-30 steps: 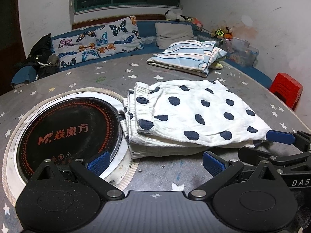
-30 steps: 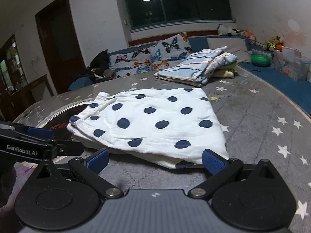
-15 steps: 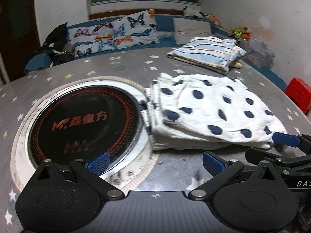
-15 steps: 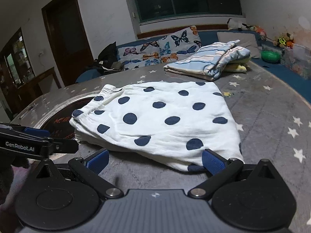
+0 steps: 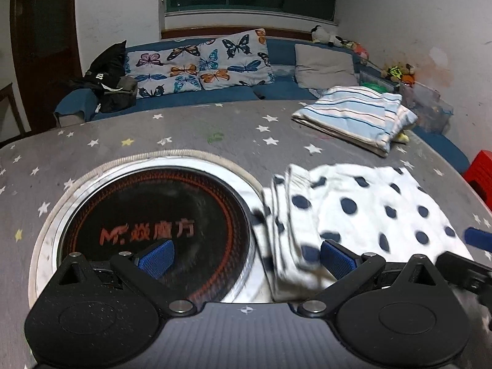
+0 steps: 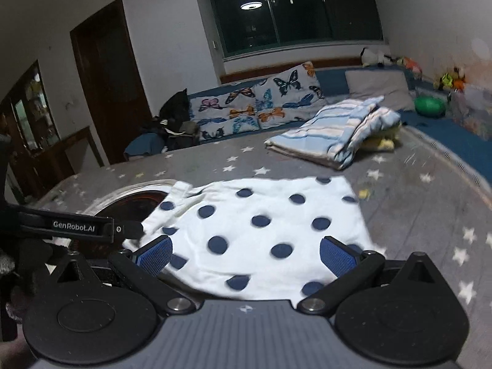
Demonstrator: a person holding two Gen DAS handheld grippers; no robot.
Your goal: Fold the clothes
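A folded white garment with dark blue dots (image 5: 369, 212) lies on the grey star-patterned table (image 5: 184, 132), its left edge over the rim of the round black cooktop (image 5: 153, 230). It also shows in the right wrist view (image 6: 261, 230). My left gripper (image 5: 246, 258) is open and empty, over the cooktop's right side and the garment's left edge. My right gripper (image 6: 246, 255) is open and empty, right over the garment's near edge. Its blue fingertip (image 5: 476, 236) shows in the left wrist view.
A folded blue-striped garment (image 5: 353, 117) lies at the table's far right. A blue sofa with butterfly cushions (image 5: 200, 64) runs behind the table. A red stool (image 5: 479, 169) stands off the table's right edge. A dark bag (image 5: 107, 77) rests on the sofa's left.
Both grippers have moved forward toward the dotted garment; it now sits lower and closer in both views. Both stay open.
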